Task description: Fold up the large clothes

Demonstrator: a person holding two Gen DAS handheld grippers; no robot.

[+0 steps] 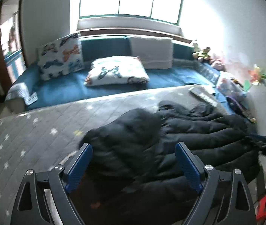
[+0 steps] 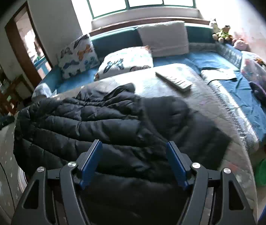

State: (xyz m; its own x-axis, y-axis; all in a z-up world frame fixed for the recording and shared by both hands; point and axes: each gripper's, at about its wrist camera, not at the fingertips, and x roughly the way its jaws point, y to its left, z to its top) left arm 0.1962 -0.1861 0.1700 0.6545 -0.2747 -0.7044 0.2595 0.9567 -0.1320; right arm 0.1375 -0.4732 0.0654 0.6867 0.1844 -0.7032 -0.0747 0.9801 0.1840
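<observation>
— Since both sets of fingers stand released with nothing between them, how far along would you call it?

— Partway, I'd judge. The black puffer jacket (image 1: 170, 140) lies on the grey star-print mattress (image 1: 29, 131), near edge, bunched into a thick bundle rather than spread flat. The left gripper (image 1: 133, 162) hangs above its left end, the right gripper (image 2: 133, 159) above its right part; neither touches it.

— Folded already, then?

— Some of it looks doubled over, one smoother dark panel lying to the right in the right wrist view. Blur hides the edges, so I cannot tell how neat it is.

— And what's left?

— Probably another fold and squaring up. The remote control (image 2: 174, 80) sits well beyond it, toward the far side.
</observation>
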